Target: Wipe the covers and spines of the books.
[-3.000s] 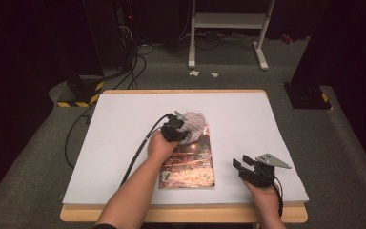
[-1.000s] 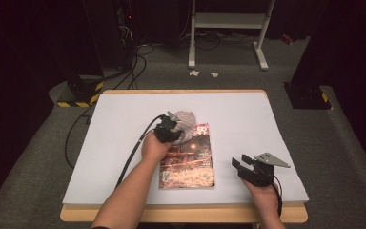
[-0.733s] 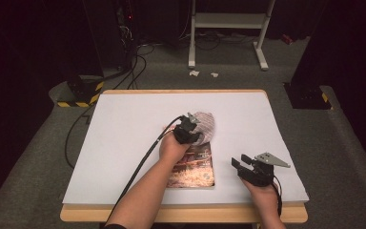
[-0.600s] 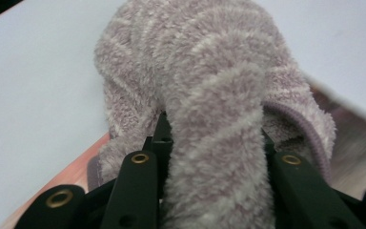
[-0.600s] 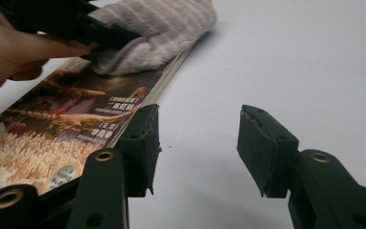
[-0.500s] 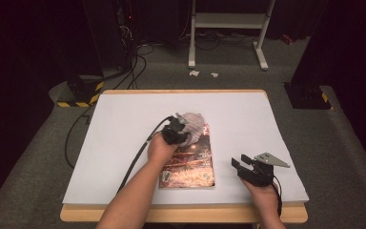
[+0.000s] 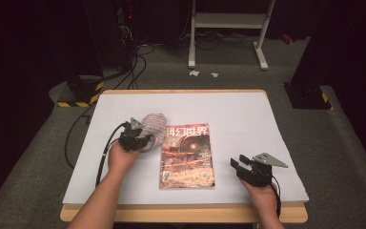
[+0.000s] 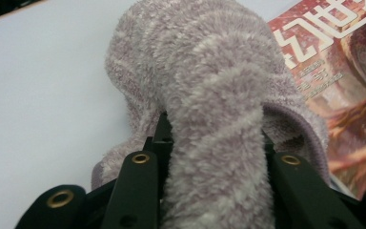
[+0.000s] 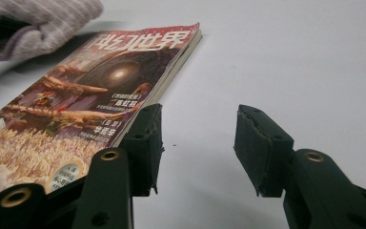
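As the left gripper [image 7: 140, 138] clamps the striped cloth [image 7: 153, 130], right gripper [image 9: 198, 148] parted, empty.

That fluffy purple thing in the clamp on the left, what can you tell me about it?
It is a fluffy cloth, pale lilac with lighter stripes, soft like fleece or terry, with a stitched hem along one edge. It is bunched into a thick fold, and the left gripper is shut on it, a black jaw on each side. The bundle sits low over the white table cover, just left of the magazine, whose top corner it reaches.
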